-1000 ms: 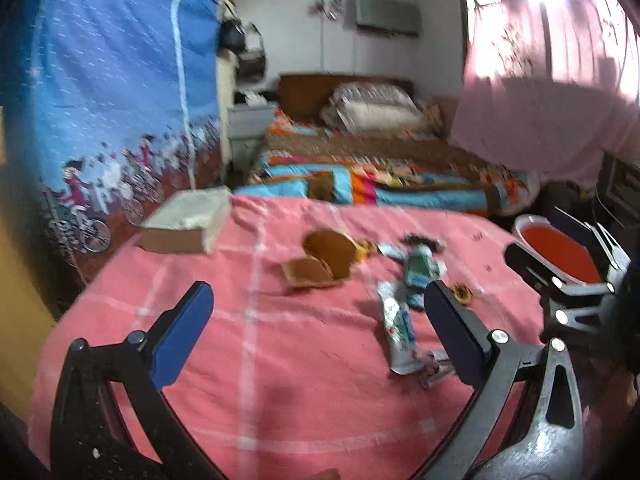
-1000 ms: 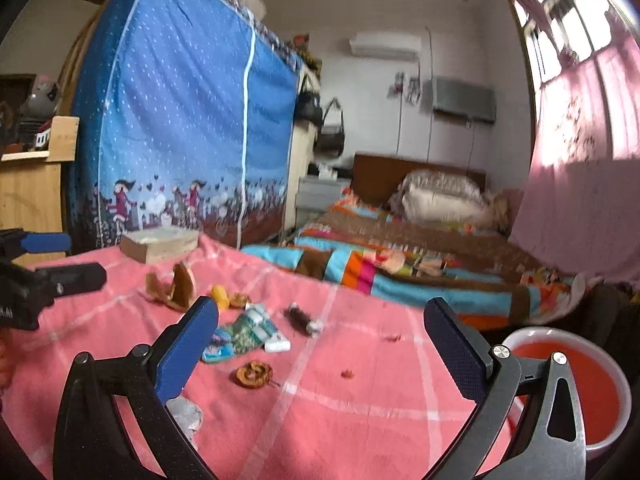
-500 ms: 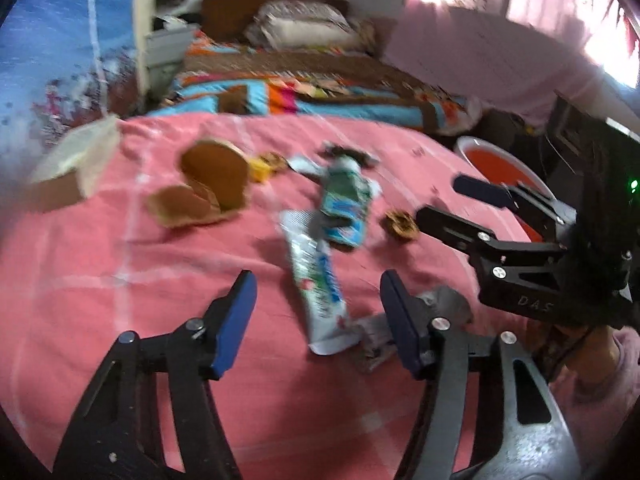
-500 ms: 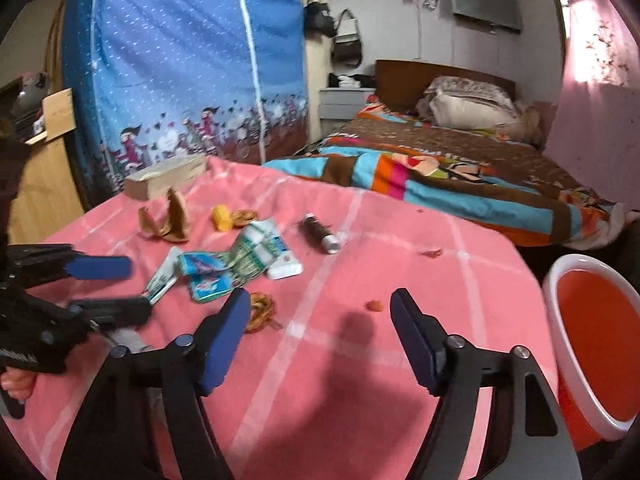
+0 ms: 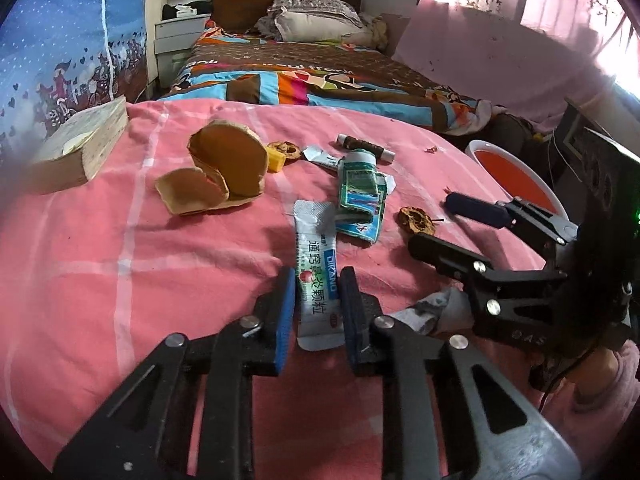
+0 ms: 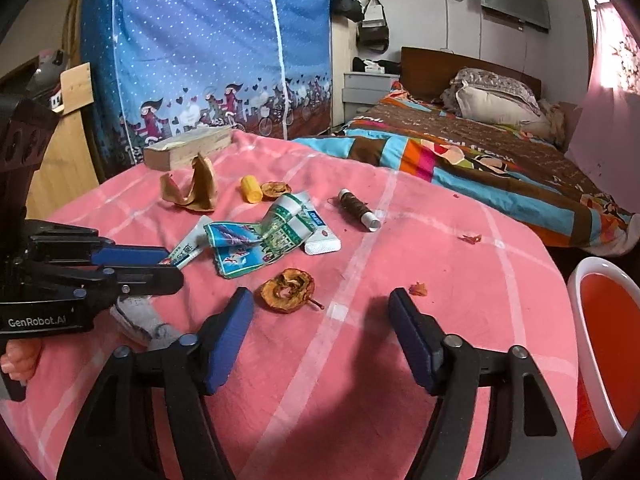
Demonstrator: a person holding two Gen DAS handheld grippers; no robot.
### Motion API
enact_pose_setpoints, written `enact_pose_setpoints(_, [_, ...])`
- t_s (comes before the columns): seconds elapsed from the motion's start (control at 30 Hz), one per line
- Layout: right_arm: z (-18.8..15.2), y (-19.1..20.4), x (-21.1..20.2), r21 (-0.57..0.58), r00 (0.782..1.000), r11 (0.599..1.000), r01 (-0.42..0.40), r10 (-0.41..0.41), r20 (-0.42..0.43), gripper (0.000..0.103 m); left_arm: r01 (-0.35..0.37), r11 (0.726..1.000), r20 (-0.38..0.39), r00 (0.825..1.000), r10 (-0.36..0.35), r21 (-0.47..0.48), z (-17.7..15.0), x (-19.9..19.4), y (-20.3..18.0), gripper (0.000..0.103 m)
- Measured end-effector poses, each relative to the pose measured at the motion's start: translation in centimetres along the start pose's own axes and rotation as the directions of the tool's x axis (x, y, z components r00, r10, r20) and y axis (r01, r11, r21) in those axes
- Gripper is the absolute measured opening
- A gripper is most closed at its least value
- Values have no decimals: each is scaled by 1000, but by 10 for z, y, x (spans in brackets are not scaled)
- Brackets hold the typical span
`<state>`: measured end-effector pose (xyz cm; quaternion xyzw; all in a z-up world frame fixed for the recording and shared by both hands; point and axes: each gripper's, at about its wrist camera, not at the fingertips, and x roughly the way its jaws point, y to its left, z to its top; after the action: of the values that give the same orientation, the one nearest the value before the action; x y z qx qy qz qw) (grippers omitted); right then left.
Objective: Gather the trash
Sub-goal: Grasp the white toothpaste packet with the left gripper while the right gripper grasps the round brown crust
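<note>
Trash lies scattered on the pink tablecloth (image 5: 120, 248). My left gripper (image 5: 318, 300) has its blue pads closed against both edges of a white medicine sachet (image 5: 316, 264) that lies flat on the cloth; it also shows in the right wrist view (image 6: 186, 250). My right gripper (image 6: 322, 328) is open and empty, low over the cloth, just right of a dried fruit core (image 6: 287, 290). A crumpled green-blue wrapper (image 5: 360, 196), a brown fruit peel (image 5: 220, 172), a yellow cap (image 6: 251, 189) and a brown thread spool (image 6: 359, 210) lie further back.
A red bin with a white rim (image 6: 604, 344) stands off the table's right edge. A thick book (image 5: 76, 148) lies at the back left. A crumpled grey tissue (image 5: 436, 312) lies beside my left gripper. A bed (image 6: 500, 160) and blue curtain (image 6: 208, 48) stand behind.
My left gripper moved down and forward to the white sachet and its jaws closed around it. My right gripper lowered towards the cloth near the fruit core and narrowed a little.
</note>
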<state>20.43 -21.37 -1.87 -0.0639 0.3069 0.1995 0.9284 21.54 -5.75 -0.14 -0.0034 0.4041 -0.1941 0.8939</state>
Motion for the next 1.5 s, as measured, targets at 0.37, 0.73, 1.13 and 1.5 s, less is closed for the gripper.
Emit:
enact_pose_setpoints(0.37, [2,9,4,-22,999,999,-32,32,-14,27,7,999,27,1000,-6,-37,0,-4,6,26])
enact_pose_setpoints(0.73, [-2,15,-18,-25,993,1000,-11,13,119,25,-38,996,248,967,55,-75,-10,-45,8,25])
enact_pose_setpoints(1.13, [9,10,-73,-15,916,999,50,-40,400,24,-102,992,401,908,122,-71,-4,-66,-24,26])
enact_pose_setpoints(1.5, [3,6,-25,3,990,1000,-18,17,140,27,-97,973,195,971,139,-211,-12,-39,5,26])
